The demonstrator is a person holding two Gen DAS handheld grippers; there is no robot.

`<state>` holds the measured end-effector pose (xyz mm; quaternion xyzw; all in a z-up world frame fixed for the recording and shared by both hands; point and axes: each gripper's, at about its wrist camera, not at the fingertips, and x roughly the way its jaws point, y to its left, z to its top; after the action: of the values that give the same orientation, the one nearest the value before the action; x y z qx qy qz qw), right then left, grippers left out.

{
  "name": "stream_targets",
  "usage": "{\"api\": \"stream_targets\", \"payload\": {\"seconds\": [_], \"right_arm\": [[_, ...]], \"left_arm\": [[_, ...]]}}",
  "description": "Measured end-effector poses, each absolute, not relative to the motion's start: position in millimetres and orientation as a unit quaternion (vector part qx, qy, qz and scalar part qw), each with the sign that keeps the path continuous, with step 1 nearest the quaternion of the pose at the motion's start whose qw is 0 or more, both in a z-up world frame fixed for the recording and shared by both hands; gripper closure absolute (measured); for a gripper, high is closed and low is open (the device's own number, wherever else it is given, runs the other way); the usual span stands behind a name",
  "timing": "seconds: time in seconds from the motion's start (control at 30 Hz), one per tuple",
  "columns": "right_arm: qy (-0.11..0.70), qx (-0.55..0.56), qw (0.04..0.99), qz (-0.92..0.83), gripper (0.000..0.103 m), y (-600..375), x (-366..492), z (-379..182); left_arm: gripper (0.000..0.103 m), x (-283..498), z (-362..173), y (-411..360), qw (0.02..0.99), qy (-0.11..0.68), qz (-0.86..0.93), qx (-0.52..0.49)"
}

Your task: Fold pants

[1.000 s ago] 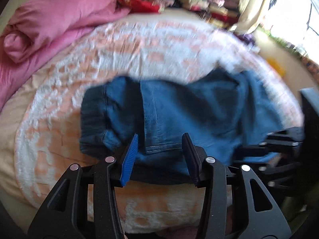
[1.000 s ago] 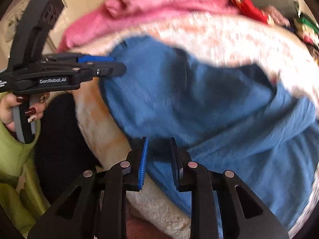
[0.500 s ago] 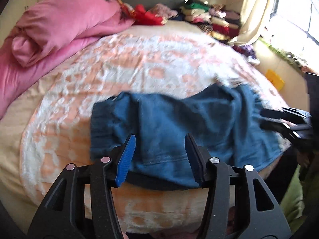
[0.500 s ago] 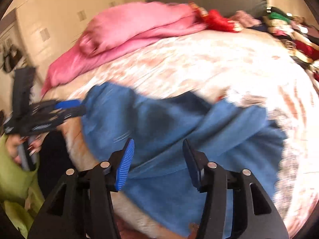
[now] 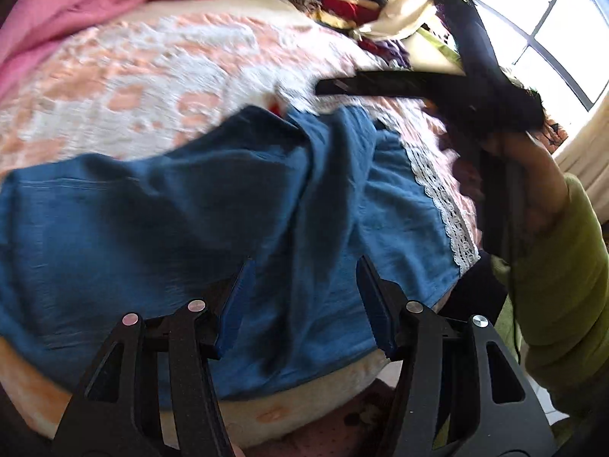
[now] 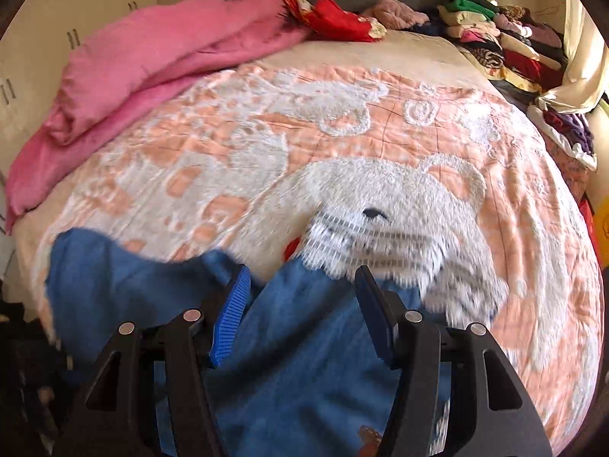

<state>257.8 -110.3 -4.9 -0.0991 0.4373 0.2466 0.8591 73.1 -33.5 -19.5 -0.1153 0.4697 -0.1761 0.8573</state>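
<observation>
- The blue denim pants point(image 5: 228, 205) with white lace trim are seen spread, rumpled, near the front edge of the peach-and-white fleece bedspread point(image 6: 380, 122).
- A second ago cloth sat between the nearly closed right gripper point(image 6: 302, 314); it has been released, jaws opening.
- The left gripper point(image 5: 302, 299) is likewise opening, nothing pinched.
- A fresh grasp is judged necessary.

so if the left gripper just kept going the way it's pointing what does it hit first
Most likely the blue pants. The left gripper, jaws opening with nothing pinched between them, points down at the cloth spread over the peach bedspread. How far above the fabric it is can't be judged from this view.
</observation>
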Motion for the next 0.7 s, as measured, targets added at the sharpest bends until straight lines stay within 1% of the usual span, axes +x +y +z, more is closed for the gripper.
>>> {"api": "stream_targets", "payload": {"seconds": [0.2,0.23,0.27,0.33,0.37,0.4,0.43,0.47,0.57,0.7], "right_arm": [[0.476,-0.104,0.844,0.223,0.047,-85.0,304.1,-38.3],[0.48,-0.108,0.845,0.211,0.047,-82.2,309.7,-44.2],[0.482,-0.111,0.845,0.204,0.047,-80.4,312.5,-47.0],[0.485,-0.116,0.845,0.193,0.048,-78.2,320.6,-55.6],[0.485,-0.116,0.846,0.19,0.063,-79.1,324.0,-59.4],[0.483,-0.118,0.848,0.184,0.072,-80.1,326.0,-60.6],[0.48,-0.116,0.851,0.18,0.085,-82.8,328.7,-61.0],[0.479,-0.106,0.852,0.182,0.093,-87.2,330.7,-59.6],[0.476,-0.061,0.855,0.197,0.095,-108.7,328.8,-50.0],[0.455,-0.012,0.866,0.208,0.096,-148.6,305.2,-20.6]], "left_arm": [[0.056,90.1,-45.3,-47.2,0.835,0.504,-0.176,-0.135],[0.06,91.1,-47.5,-49.0,0.835,0.504,-0.176,-0.134],[0.075,90.4,-47.6,-51.1,0.836,0.503,-0.176,-0.131],[0.091,89.1,-49.0,-56.0,0.835,0.504,-0.18,-0.123],[0.092,88.4,-50.0,-57.7,0.834,0.506,-0.182,-0.121],[0.092,87.6,-50.8,-59.0,0.834,0.507,-0.183,-0.119],[0.092,86.6,-51.6,-59.7,0.834,0.507,-0.183,-0.118],[0.092,86.4,-51.9,-60.0,0.834,0.506,-0.183,-0.118],[0.092,85.3,-49.6,-59.5,0.837,0.504,-0.182,-0.112],[0.092,82.2,-47.0,-64.3,0.845,0.498,-0.174,-0.089]]}}
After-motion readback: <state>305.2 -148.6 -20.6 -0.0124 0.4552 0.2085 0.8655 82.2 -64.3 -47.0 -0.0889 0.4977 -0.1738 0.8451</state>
